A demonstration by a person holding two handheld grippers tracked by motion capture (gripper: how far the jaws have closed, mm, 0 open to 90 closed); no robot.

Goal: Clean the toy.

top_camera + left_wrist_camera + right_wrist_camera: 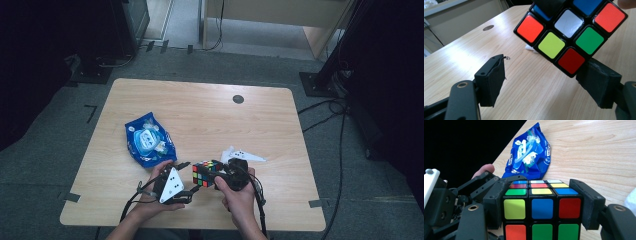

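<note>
On the table, your cube sits near the front edge, between your two grippers. The left gripper is just to its left, and the right gripper is against its right side, with a jaw on either face. The packet lies behind and left of the cube, near the left gripper. A small round mark lies far back, right of centre.

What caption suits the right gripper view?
Right gripper clamps a scrambled puzzle cube, blue snack bag behind on the wooden table.
</note>
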